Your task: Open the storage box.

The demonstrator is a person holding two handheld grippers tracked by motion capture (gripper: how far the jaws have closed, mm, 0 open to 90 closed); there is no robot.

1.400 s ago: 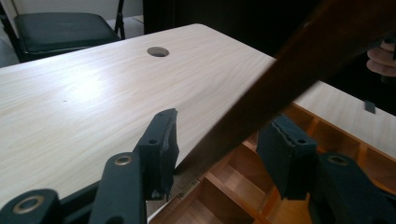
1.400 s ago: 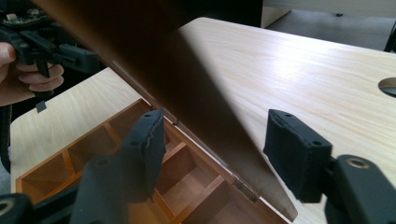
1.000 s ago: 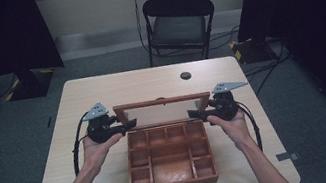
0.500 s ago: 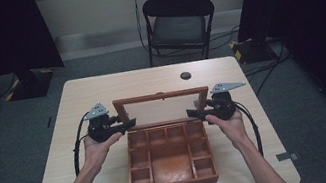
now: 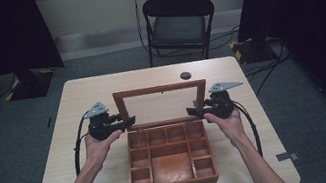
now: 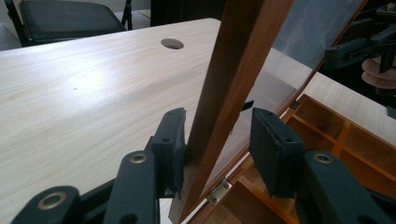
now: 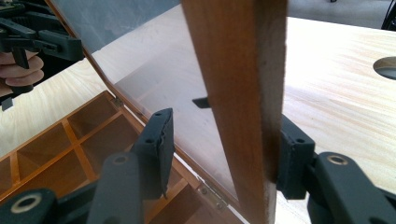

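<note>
A light wooden table (image 5: 85, 151) stands on grey carpet, with a black folding chair (image 5: 180, 25) behind its far edge. A wooden box (image 5: 170, 158) with open compartments sits at the table centre, toward the near edge. Its glass-paned lid (image 5: 161, 104) is hinged at the far side and stands nearly upright.

Left tool (image 5: 128, 123): positioned at the lid's left frame rail. In the left gripper view, the rail (image 6: 233, 93) lies between the jaws; one pad touches it and the other stands clear, so the tool is not clamped. The jaws have just been closing.

Right tool (image 5: 194, 112): positioned at the lid's right frame rail. In the right gripper view, the rail (image 7: 243, 93) touches one pad while the other stands apart, so the tool is released. The jaws have just been closing.
</note>
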